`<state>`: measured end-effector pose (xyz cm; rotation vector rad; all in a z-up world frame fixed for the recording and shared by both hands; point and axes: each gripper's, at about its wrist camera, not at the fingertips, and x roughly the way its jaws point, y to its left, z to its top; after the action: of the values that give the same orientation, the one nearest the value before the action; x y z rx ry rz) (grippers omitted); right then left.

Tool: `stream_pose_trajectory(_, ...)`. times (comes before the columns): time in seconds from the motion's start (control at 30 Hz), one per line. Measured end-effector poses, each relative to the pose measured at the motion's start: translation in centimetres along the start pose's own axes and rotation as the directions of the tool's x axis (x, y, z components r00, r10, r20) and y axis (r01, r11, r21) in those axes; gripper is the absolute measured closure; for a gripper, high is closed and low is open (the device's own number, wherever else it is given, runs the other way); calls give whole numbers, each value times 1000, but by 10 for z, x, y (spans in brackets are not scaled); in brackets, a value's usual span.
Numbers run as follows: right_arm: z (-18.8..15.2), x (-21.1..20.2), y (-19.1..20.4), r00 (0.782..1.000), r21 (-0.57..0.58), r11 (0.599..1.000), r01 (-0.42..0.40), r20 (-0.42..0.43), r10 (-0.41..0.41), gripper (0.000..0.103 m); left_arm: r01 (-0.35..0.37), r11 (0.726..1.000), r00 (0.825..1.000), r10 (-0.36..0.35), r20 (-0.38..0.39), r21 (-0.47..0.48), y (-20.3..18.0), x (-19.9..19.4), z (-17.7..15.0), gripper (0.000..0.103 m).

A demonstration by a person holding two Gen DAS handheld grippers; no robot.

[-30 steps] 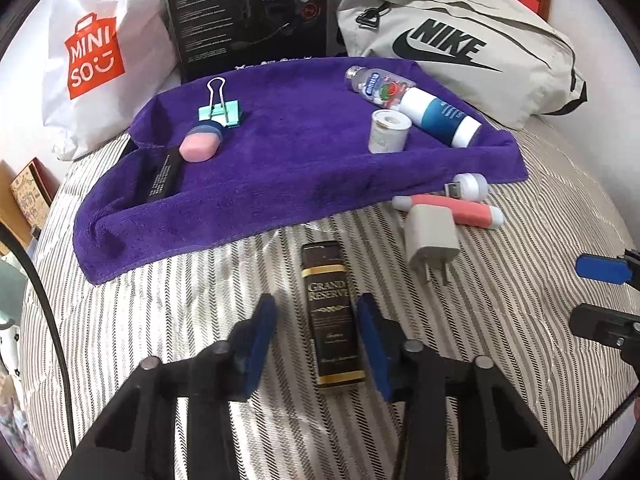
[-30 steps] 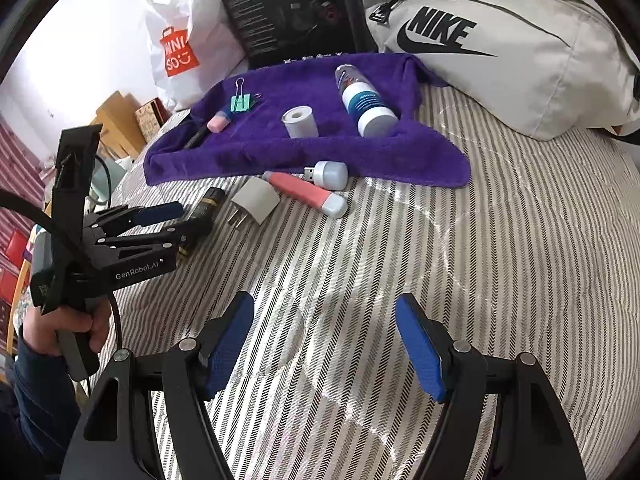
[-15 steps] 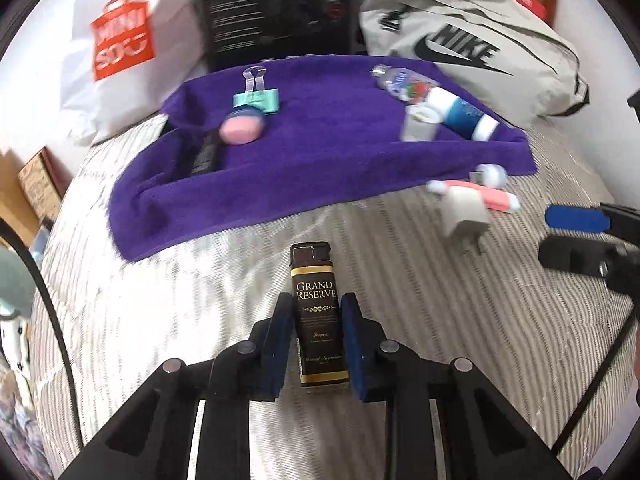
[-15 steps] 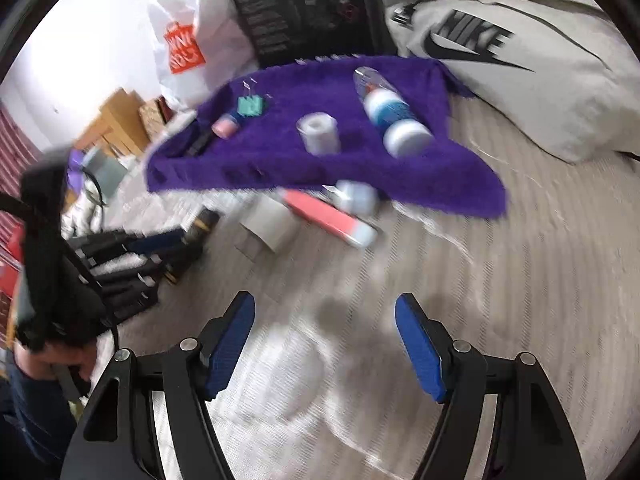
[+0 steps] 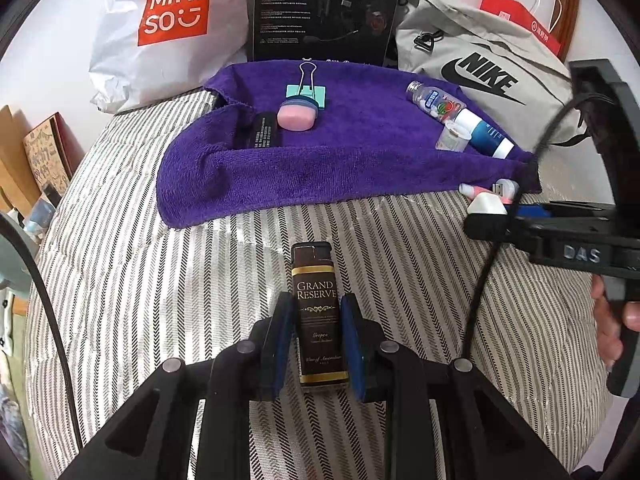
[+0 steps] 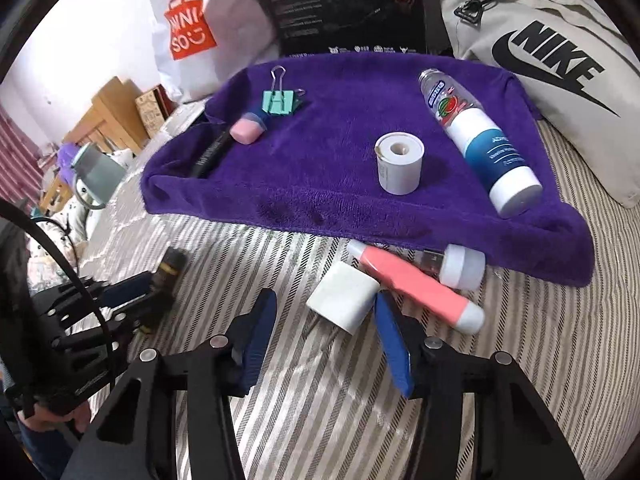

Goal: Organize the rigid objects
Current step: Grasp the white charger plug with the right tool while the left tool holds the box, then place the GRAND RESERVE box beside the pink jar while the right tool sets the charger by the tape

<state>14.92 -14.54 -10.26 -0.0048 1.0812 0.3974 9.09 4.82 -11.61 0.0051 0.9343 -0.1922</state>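
Note:
My left gripper (image 5: 316, 312) is shut on a dark brown "Grand Reserve" lighter (image 5: 318, 312) just above the striped bed. A purple towel (image 5: 360, 160) lies beyond it and carries a teal binder clip (image 5: 307, 94), a pink eraser (image 5: 297, 116), a black stick (image 5: 262, 132), a white tape roll (image 6: 399, 162) and a blue-white bottle (image 6: 486, 146). My right gripper (image 6: 324, 316) is open. A white charger (image 6: 344, 302) lies between its fingertips, close to the right one. A pink tube (image 6: 416, 286) and a white USB stick (image 6: 460, 266) lie just right of it.
A white Miniso bag (image 5: 168, 28), a black box (image 5: 324, 8) and a grey Nike bag (image 5: 484, 76) stand behind the towel. The bed's edge drops off at the left, with furniture (image 6: 116, 116) beyond.
My left gripper closed on the lighter and lifted it slightly. My right gripper moved forward to the charger, and its jaws have narrowed.

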Motion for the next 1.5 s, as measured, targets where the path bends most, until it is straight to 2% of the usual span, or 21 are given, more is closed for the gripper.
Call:
stream_pose_trajectory(0.13,5,9,2,999,0,999,51,-10,-51,58,17,1000,1000,-17,5,-5,2,-1,-1,79)
stream_pose_trajectory(0.2,7,10,5,997,-21,997,75,-3,-75,71,23,1000,1000,-23,6,-10,3,-2,-2,79)
stream_pose_trajectory(0.37,-2,2,11,994,-141,984,111,-8,-113,74,7,1000,1000,-7,5,5,-1,-2,-1,79)
stream_pose_trajectory(0.53,-26,-17,-3,986,-169,974,151,-42,-160,75,-14,1000,1000,14,6,15,-4,-1,0,79)
stream_pose_trajectory(0.6,-34,-16,-8,987,-174,974,143,-52,-154,75,-22,1000,1000,22,0,19,-5,-1,1,79)
stream_pose_trajectory(0.9,-34,-14,-11,991,-146,980,134,13,-134,74,-42,999,999,42,-1,8,-8,1,2,79)
stream_pose_trajectory(0.97,-34,-13,-10,991,-148,980,134,28,-131,74,-22,999,1000,23,8,-30,-5,2,4,80)
stream_pose_trajectory(1.07,-35,-12,-8,990,-155,978,140,44,-135,74,-15,1000,1000,15,9,-20,-4,2,4,81)
stream_pose_trajectory(1.2,-36,-14,-10,991,-153,980,129,41,-125,76,24,997,1000,-24,10,-68,3,-4,1,81)
stream_pose_trajectory(1.33,-40,-22,-14,995,-141,985,103,32,-99,76,-13,998,1000,13,-2,-54,2,-5,-3,81)
stream_pose_trajectory(1.5,-49,-24,-21,995,-118,989,92,37,-88,76,-106,994,994,105,16,34,-14,-3,-4,80)
